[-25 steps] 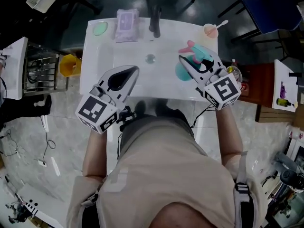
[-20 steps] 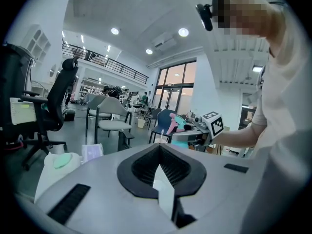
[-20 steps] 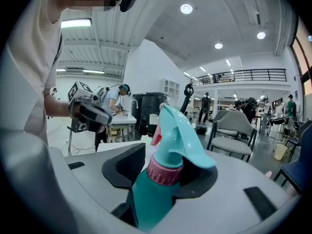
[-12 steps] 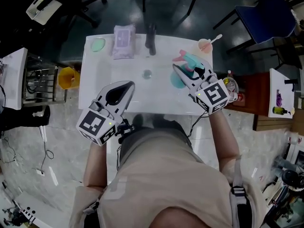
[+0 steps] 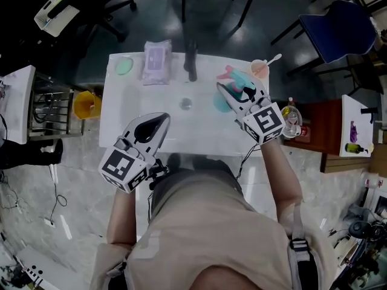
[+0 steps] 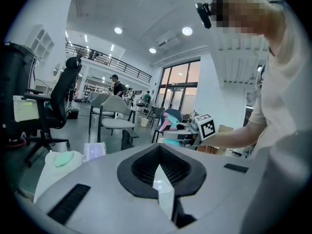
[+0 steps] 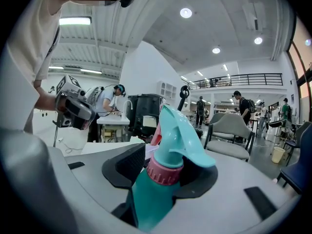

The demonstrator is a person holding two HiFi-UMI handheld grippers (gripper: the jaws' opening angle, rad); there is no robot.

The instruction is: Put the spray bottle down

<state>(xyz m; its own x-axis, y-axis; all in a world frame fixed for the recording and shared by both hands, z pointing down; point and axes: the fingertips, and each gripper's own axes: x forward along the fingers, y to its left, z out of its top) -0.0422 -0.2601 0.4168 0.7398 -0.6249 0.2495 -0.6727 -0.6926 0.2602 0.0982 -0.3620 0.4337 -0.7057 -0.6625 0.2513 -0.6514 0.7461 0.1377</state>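
A teal spray bottle with a pink trigger and collar is held over the right part of the white table. My right gripper is shut on its body, just below the pink collar in the right gripper view. I cannot tell whether its base touches the table. My left gripper hovers by the table's near left edge. Its jaws are shut with nothing between them, as the left gripper view shows.
On the far side of the table lie a green disc, a pale purple wipe pack, a dark upright faucet-like piece and a pink cup with a spoon. A small round drain-like spot is mid-table. A yellow bin stands left.
My right gripper has carried the spray bottle a little to the left, toward the table's middle. The left gripper has stayed where it was.
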